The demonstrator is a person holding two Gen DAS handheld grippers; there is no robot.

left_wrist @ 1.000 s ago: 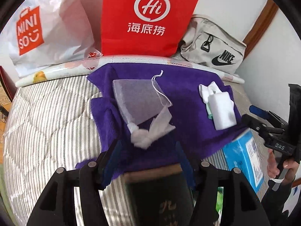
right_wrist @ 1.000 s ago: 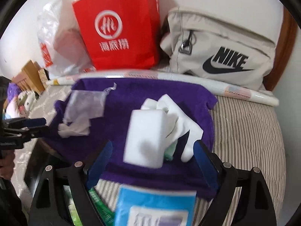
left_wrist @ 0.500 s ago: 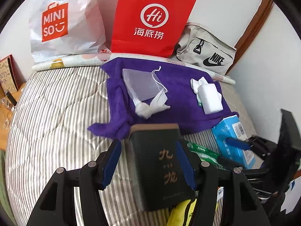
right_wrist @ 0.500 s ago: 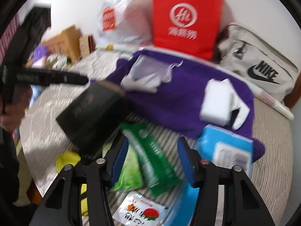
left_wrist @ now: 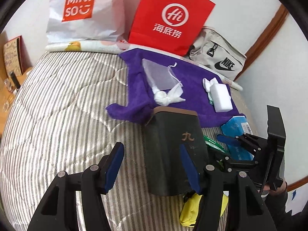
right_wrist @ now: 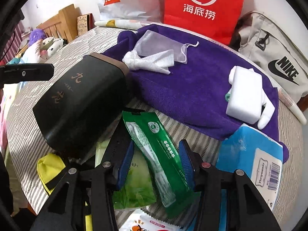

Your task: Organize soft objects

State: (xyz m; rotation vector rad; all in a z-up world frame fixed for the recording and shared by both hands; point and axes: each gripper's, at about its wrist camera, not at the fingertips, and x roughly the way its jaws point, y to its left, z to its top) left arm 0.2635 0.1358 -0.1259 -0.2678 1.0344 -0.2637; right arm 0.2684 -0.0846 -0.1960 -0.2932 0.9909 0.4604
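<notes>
A purple towel (left_wrist: 192, 94) (right_wrist: 192, 88) lies on the striped mattress (left_wrist: 57, 105). On it lie a sheer drawstring pouch (left_wrist: 161, 75) (right_wrist: 159, 46), a knotted white cloth (left_wrist: 167, 96) (right_wrist: 148, 63) and a white sponge block (left_wrist: 221, 98) (right_wrist: 246, 98). My left gripper (left_wrist: 152, 167) is open, with a dark box (left_wrist: 175, 150) (right_wrist: 80, 104) lying just right of its middle. My right gripper (right_wrist: 156, 165) is open over a green packet (right_wrist: 154, 154); it also shows in the left wrist view (left_wrist: 227, 148).
A red paper bag (left_wrist: 169, 17), a white Miniso bag (left_wrist: 80, 13) and a grey Nike bag (left_wrist: 217, 57) stand against the wall. A blue tissue pack (right_wrist: 252, 154), a yellow item (right_wrist: 50, 167) and snack packets (right_wrist: 134, 190) lie near the mattress's front edge.
Both grippers pulled back from the towel. The dark box, held between the left fingers half a second ago, now lies on the mattress beside the right finger. The right gripper swung left over the green packet.
</notes>
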